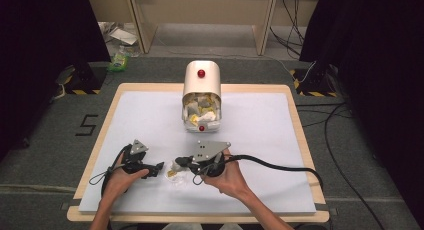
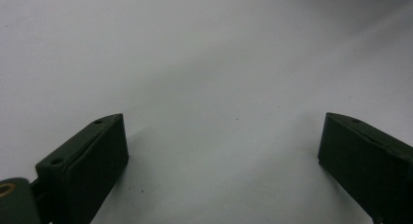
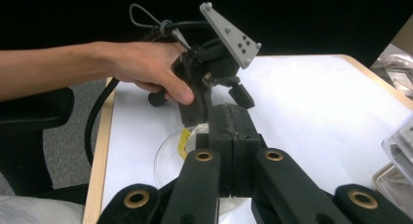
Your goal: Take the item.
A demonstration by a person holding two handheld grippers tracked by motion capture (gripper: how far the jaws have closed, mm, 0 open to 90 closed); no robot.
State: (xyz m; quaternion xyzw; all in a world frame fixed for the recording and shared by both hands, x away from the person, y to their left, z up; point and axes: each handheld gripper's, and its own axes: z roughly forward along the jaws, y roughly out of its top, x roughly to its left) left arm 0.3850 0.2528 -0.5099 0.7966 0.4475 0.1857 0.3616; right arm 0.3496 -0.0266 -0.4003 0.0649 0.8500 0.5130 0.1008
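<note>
High view: we see a dish (image 1: 175,174) on the table (image 1: 260,140), between both grippers, near the bin (image 1: 202,96).
Right gripper (image 3: 234,131): our jaws pinch a yellow-white wrapper (image 3: 187,139) above the clear dish.
Left gripper (image 2: 221,151): jaws wide, holding nothing.

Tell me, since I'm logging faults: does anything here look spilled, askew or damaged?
One thing: the white bin lies tipped on its side, open mouth toward the person, with crumpled wrappers bunched in the opening. Otherwise nothing on the table looks damaged. The clear dish sits flat between the grippers.
</note>
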